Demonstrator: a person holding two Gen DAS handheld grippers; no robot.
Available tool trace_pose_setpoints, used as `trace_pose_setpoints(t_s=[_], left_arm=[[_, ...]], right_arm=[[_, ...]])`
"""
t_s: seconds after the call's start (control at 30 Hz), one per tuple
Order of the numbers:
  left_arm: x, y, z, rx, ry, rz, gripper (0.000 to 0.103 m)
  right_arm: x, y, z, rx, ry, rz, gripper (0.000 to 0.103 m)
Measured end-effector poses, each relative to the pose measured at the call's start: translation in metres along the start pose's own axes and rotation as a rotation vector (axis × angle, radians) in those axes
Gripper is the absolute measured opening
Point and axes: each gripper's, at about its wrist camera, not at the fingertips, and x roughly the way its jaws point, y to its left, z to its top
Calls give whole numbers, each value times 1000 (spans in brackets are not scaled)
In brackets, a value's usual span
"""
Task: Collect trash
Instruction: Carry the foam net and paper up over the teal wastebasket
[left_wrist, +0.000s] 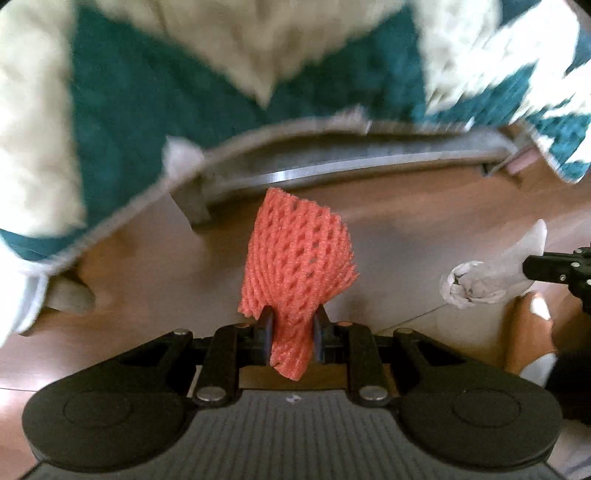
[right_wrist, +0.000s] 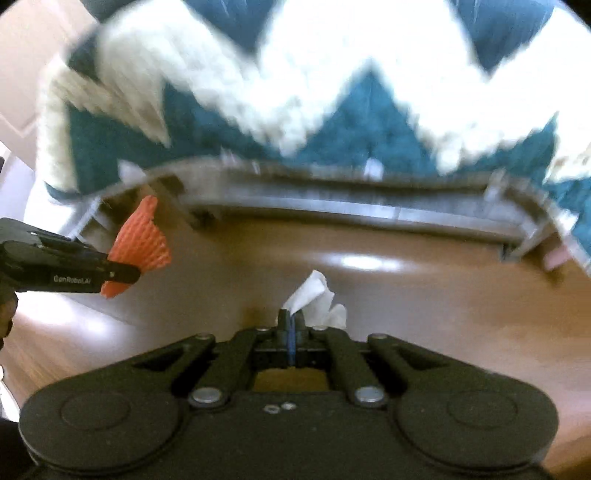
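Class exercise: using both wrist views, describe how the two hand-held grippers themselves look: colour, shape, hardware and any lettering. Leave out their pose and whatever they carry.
Both are matte black. The left hand-held gripper has two round housings, angled link bars with silver pivot bolts, a ribbed grey deck and dark fingers. The right hand-held gripper has the same build, with a blue strip between its fingers. White lettering, roughly "GenRobot.AI", marks the left one's side in the right wrist view.

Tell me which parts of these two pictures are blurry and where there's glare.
Left wrist view: the teal and white blanket is smeared, while the orange foam net in the left gripper is sharp. Right wrist view: blurrier overall, with a glare patch on the wooden floor beyond the white tissue.
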Motion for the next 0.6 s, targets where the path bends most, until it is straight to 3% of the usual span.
trace_pose_setpoints(t_s=[0.33,0.6], left_arm=[[-148,-37,0,-50,-246,-27,20],[-256,-65,-16,-35,-444,2,20]], right_arm=[[-161,28,29,-140,-280,-9,1],[-270,48,43,-276,-503,-38,1]])
